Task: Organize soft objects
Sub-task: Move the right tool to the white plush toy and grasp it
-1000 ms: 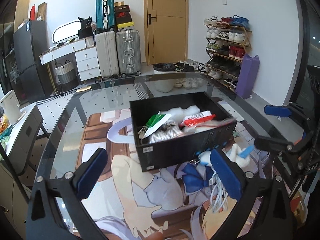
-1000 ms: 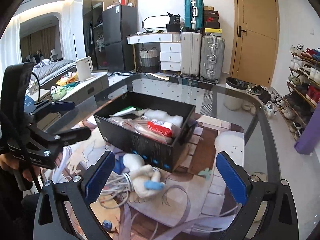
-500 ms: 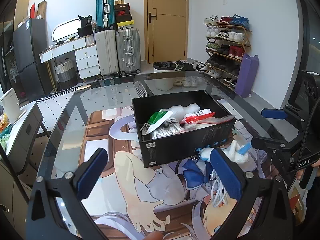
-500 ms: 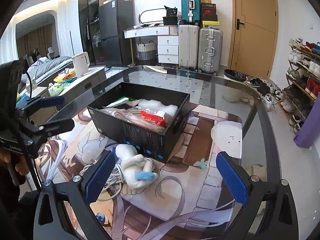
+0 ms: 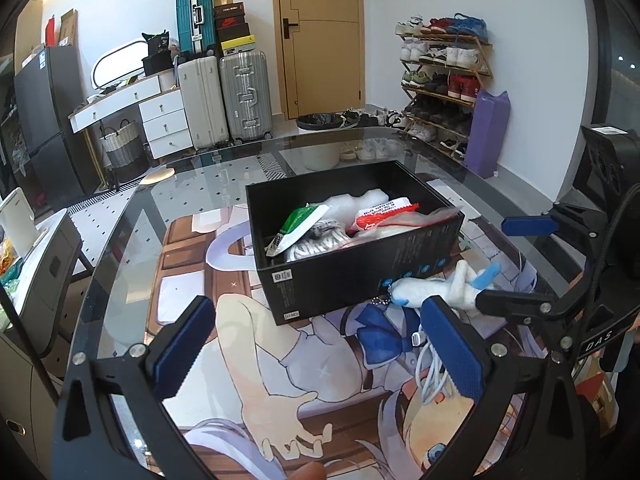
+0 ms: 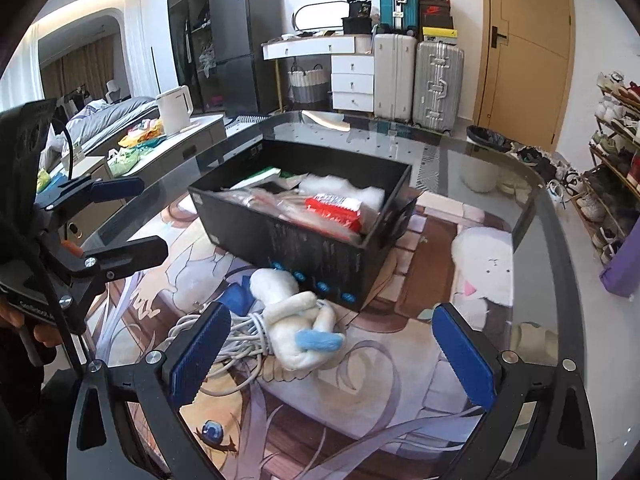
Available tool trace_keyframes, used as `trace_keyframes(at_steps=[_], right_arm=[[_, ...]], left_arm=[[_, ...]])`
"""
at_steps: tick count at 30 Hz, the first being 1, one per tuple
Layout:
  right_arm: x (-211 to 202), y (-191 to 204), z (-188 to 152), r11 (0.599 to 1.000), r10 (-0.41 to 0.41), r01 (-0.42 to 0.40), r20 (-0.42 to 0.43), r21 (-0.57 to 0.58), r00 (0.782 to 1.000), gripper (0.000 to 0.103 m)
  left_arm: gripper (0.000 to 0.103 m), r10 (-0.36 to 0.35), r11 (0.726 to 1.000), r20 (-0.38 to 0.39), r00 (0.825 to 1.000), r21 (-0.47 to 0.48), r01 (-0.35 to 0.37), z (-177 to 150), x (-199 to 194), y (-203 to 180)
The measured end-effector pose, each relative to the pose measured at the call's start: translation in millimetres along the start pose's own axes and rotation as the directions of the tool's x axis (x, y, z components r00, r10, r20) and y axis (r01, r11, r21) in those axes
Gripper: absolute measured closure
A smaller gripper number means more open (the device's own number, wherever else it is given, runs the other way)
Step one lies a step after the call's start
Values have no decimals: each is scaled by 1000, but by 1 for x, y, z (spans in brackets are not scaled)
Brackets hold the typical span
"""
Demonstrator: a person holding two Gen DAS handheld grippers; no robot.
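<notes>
Glass table (image 5: 120,216) over an anime-print mat (image 6: 360,412). Black cardboard box (image 5: 360,276) at centre, holding a green-and-white packet (image 5: 300,226), a red-and-white packet (image 6: 334,210), white fluffy material (image 6: 344,188) and a clear bag. White plush toy (image 6: 292,320) with a blue part, beside a coiled white cable (image 6: 236,334), just against the box's near wall. Left gripper (image 5: 320,350): spread wide, empty, above the mat. Right gripper (image 6: 332,356): spread wide, empty, plush toy between its fingers' line of view, not touched.

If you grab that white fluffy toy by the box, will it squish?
Probably. The white plush toy looks soft and stuffed, so it should squash and flop. The white cable seems looped around it and may drag along.
</notes>
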State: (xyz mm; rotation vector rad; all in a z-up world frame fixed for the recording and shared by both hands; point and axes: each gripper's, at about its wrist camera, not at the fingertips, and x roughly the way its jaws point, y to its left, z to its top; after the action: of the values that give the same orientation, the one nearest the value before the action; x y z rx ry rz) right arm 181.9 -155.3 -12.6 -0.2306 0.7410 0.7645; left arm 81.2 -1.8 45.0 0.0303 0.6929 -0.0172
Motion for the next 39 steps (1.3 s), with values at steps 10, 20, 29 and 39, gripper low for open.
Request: trace_keyframes(at_steps=[10,20,29,39], right_arm=[[28,-6,-6,998,5,0,-68,71,998,1],[36,-6,-9,996,20,-14,-76,86,997,1],[35,-3,-8,996,40,-35,-61,83,997,13],[33,4,-7,997,57,-53,-55,62,997,29]], left_arm=[[0,-8,1000,-27,1000,18,9,-4,6,-3],[0,-4,1000,-48,999,30,5,-6,11,-5],[0,2,1000,-57,998,28,0,-7,13,-4],[0,2,1000,-60,998,30,0,-8,14,-4]])
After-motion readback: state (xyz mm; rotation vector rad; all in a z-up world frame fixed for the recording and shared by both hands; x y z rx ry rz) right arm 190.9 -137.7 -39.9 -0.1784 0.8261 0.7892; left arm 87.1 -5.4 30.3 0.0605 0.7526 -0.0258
